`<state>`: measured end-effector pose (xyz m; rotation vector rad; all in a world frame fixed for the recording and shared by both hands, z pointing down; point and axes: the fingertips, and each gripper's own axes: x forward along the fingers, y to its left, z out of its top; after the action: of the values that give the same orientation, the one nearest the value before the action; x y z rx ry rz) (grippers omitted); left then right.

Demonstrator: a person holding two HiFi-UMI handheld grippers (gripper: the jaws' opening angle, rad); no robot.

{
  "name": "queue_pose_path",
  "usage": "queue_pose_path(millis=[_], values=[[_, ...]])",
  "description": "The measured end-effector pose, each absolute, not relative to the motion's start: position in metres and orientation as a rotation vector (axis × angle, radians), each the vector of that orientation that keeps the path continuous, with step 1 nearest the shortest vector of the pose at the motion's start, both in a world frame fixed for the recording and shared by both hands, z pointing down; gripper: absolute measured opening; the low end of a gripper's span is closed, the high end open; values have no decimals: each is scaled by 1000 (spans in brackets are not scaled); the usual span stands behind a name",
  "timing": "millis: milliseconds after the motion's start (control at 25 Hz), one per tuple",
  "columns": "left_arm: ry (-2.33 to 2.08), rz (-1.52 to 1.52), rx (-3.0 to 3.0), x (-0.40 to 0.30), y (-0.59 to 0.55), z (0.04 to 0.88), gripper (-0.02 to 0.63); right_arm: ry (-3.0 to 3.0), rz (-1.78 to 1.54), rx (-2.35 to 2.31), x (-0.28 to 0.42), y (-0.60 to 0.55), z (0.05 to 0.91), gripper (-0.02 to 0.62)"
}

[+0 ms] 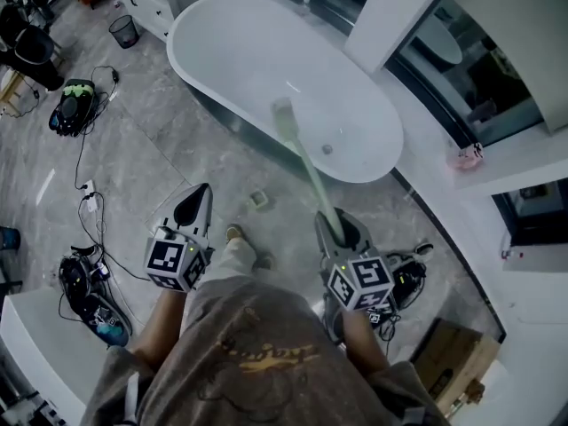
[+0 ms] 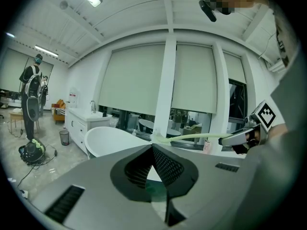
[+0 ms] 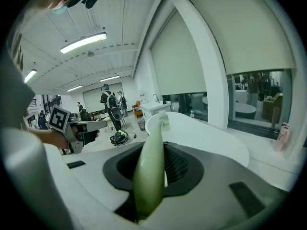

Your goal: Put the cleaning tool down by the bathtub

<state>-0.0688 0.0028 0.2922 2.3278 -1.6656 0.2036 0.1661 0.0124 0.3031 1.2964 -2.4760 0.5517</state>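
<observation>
Over the near rim of the white bathtub [image 1: 240, 51] hangs the cleaning tool [image 1: 306, 162], a long pale-green wand, and it's up in the air, not down on the floor. Right gripper [image 1: 335, 227] has it by the handle end, jaws clamped on the green shaft, which runs straight out between them in the right gripper view. The wand's head sits out over the tub's basin, just past the near rim, and the shaft slants back toward the person. Left gripper [image 1: 197, 204] is off to the side, well apart from the tool, jaws closed tip to tip with nothing between them (a sliver of tub shows through the gap lower down). Both grippers hover above the grey marble floor [image 1: 160, 140], on the tub's near side. Down on that floor, a small square object [image 1: 258, 200] lies near the tub's base, cables [image 1: 89, 193] trail off to the left, and a dark waste bin [image 1: 125, 31] stands by the tub's far-left end. A cardboard box [image 1: 453, 358] sits at the bottom right.
</observation>
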Motion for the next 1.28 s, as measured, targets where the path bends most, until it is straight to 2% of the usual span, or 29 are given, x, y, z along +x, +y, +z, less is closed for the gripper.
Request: queue_pose_path(millis=[600, 1280], values=[[-1654, 194, 2352, -91, -88, 301, 2, -2466, 553, 1328, 130, -65, 311, 103], [-1601, 257, 2292, -104, -127, 365, 1, -2436, 587, 1265, 104, -102, 371, 103]])
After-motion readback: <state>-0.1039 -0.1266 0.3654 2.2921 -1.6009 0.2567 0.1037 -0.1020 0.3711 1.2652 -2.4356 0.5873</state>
